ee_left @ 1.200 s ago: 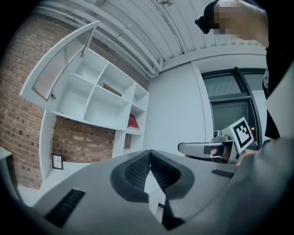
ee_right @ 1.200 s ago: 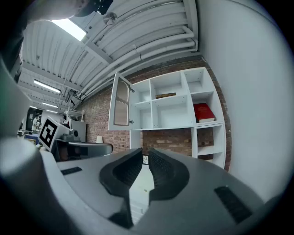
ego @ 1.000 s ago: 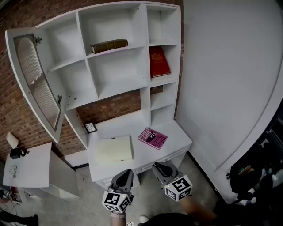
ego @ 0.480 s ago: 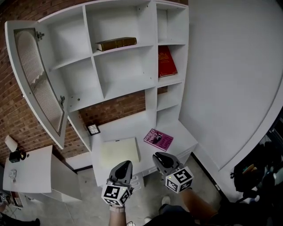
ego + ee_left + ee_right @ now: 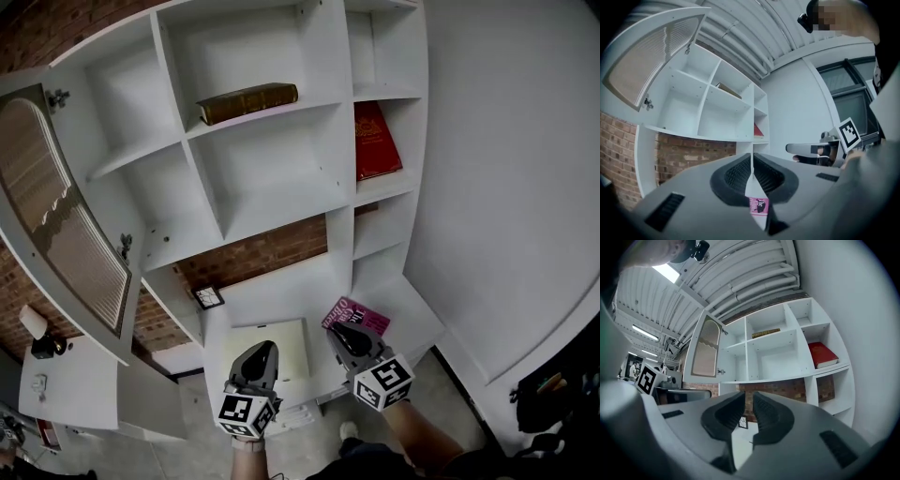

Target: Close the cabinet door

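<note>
Both claws have moved forward together toward the table (image 5: 281, 286). The left claw (image 5: 264, 349) now overlaps the near part of the cream pad (image 5: 289, 339), and the right claw (image 5: 336, 332) covers the near edge of the pink book (image 5: 364, 319), which earlier lay clear ahead of it. The open cabinet door (image 5: 58, 220), up and left of the left claw, now looms larger and runs off the view's edge.

I hold my left gripper (image 5: 262, 351) level, jaws pressed together. My right gripper (image 5: 338, 332) sits beside it, level, jaws a crack apart.
</note>
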Demonstrator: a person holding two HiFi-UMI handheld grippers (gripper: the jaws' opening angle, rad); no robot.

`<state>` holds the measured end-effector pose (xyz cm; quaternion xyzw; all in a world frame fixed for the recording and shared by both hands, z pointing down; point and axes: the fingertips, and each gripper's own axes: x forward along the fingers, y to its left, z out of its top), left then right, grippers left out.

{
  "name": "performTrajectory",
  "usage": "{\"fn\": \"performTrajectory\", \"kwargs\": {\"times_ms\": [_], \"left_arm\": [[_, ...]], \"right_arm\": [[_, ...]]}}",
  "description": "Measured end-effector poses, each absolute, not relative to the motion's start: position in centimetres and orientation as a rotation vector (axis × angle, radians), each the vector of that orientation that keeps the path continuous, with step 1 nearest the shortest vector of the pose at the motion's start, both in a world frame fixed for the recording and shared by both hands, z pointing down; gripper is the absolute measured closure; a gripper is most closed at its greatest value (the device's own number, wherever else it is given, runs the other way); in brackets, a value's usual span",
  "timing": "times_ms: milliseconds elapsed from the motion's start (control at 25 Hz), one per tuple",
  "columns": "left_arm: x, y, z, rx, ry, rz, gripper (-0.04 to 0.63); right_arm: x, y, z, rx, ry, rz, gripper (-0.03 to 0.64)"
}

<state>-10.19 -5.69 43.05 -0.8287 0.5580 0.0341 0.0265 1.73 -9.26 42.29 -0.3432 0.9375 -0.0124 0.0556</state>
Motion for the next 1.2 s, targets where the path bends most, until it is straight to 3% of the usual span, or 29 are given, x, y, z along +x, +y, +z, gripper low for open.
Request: {"fn": "performTrajectory", "kwargs": {"times_ms": [600, 1200], "left_arm": [[-12.8, -19.8, 39.9, -2.357, 1.924, 0.093, 0.584], [-23.2, -14.8, 39.2, -2.048, 2.202, 0.078, 0.584]], "right_arm": [[-1.9, -24.0, 39.9, -0.753, 2.885, -0.049, 0.561], [-14.3, -21.6, 37.7, -0.32, 2.948, -0.061, 0.561]]}}
